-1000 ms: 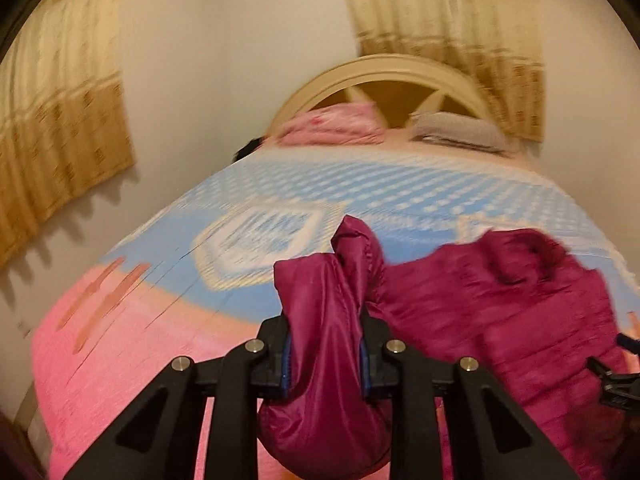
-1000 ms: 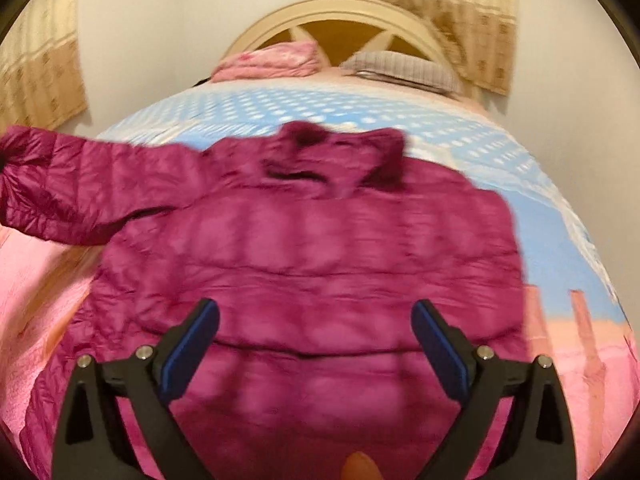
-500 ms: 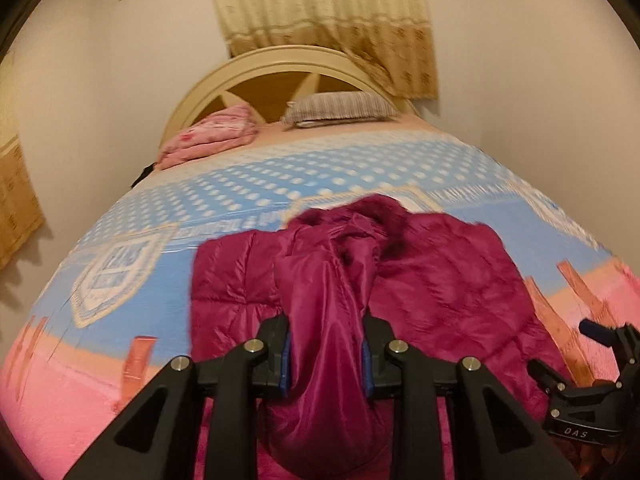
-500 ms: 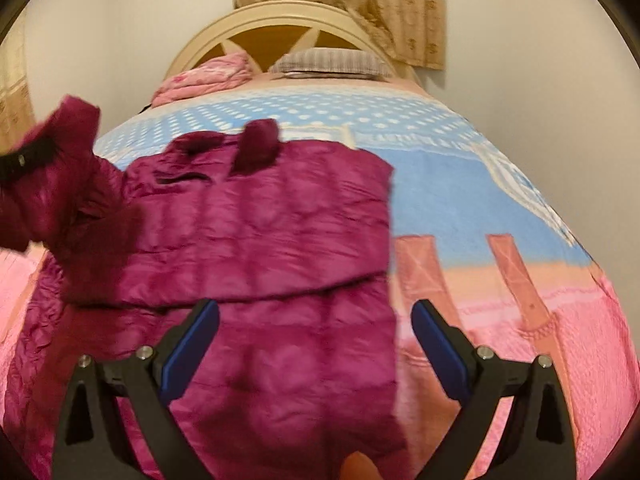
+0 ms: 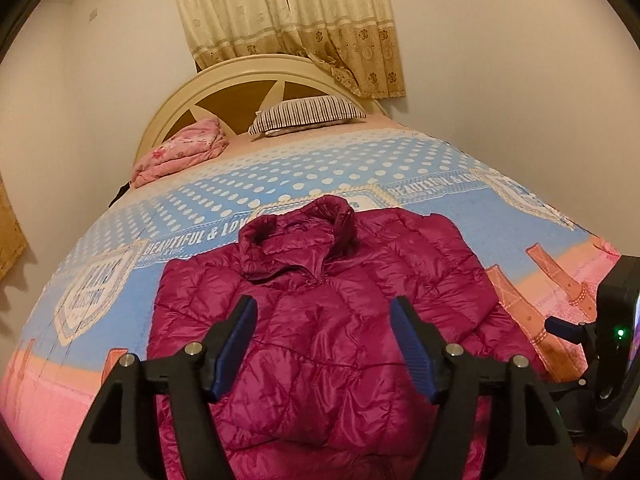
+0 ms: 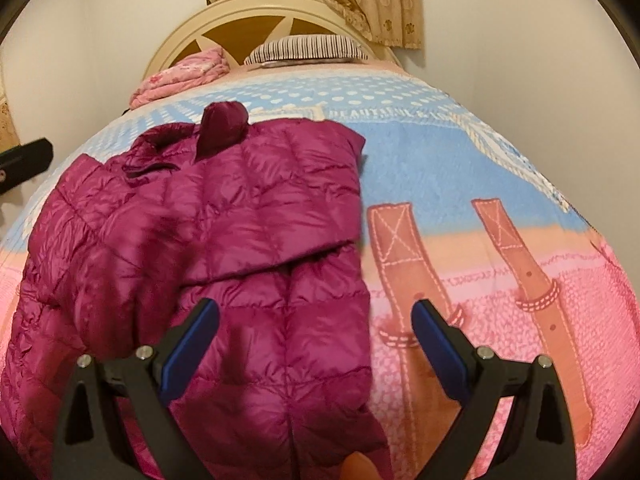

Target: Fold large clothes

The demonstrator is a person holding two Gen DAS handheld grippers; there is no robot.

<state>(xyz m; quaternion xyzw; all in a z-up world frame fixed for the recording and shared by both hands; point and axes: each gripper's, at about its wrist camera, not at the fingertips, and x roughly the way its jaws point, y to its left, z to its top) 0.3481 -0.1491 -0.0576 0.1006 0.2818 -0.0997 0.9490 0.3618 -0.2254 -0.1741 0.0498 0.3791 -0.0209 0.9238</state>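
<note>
Blue-and-pink printed bedspread (image 5: pixel 400 168) covers the whole bed, polka dots toward the far end, pink band with brown strap motifs (image 6: pixel 516 248) at the near end. Cream arched headboard (image 5: pixel 256 76) stands at the far end against the wall, beige patterned curtain (image 5: pixel 288 12) hanging above it.

Magenta quilted puffer jacket (image 5: pixel 320 320) lies flat on the near half of the bedspread, collar (image 5: pixel 296 240) toward the headboard. In the right wrist view both sleeves sit folded in across the body: one sleeve (image 6: pixel 248 216) lies crosswise over the chest, its lower edge running diagonally above the hem panel. Jacket occupies the left part of that view; bare bedspread to its right.

Striped pillow (image 5: pixel 304 114) at far right of the headboard; folded pink floral blanket (image 5: pixel 180 152) at far left, beside it.

Left gripper (image 5: pixel 322 344): jaws spread wide, nothing between the blue pads, hovering over the jacket's middle. Right gripper (image 6: pixel 316 344): jaws likewise wide apart, holding nothing, positioned over the jacket's near right edge, left pad above fabric, right pad above bedspread. Part of the right gripper body shows at the right edge of the left wrist view
</note>
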